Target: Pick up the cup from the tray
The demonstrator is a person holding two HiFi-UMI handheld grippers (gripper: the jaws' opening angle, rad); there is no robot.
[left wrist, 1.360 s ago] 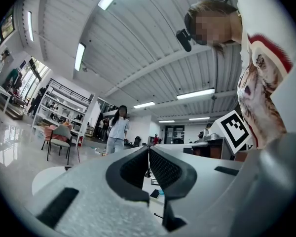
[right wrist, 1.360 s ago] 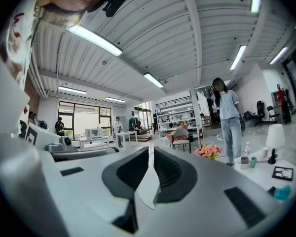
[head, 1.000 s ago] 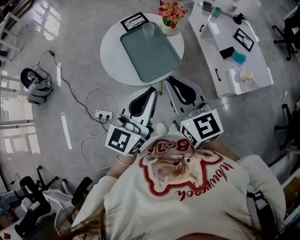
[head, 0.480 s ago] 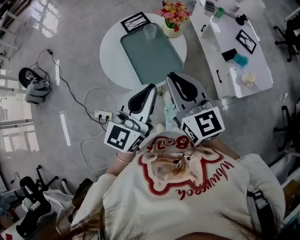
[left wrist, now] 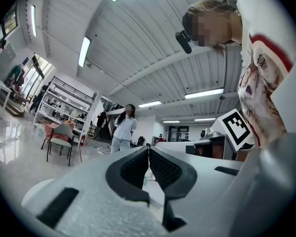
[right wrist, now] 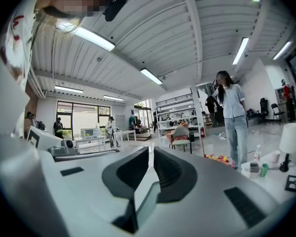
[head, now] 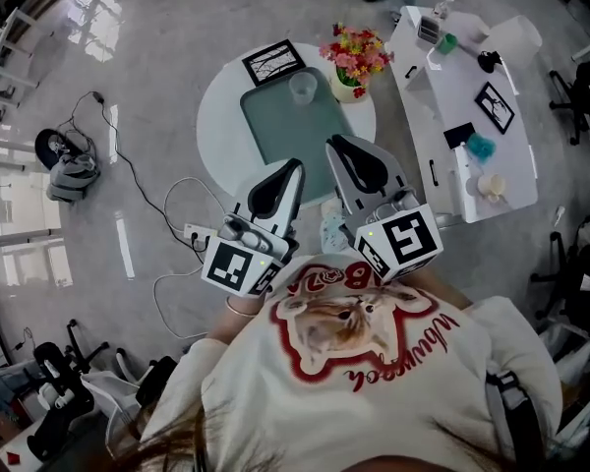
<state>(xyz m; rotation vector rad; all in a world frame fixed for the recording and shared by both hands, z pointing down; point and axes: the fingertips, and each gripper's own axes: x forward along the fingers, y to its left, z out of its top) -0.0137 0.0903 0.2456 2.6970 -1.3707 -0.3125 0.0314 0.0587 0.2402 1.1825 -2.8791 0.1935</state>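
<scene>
Standing on the tray (head: 297, 136), the cup (head: 301, 87) is apart from the left hand-held gripper (head: 295, 165) and right hand-held gripper (head: 332, 145), both closed, empty.

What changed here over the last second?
The left claw and right claw moved forward, closer to the tray. Nothing was gripped or let go. The cup stays at the tray's far corner, untouched; both claws stay shut and empty.

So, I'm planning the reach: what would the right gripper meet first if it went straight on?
In the head view the right gripper lines up over the tray with the cup, likely first. It points level, so it may pass above it; height is unclear.
</scene>
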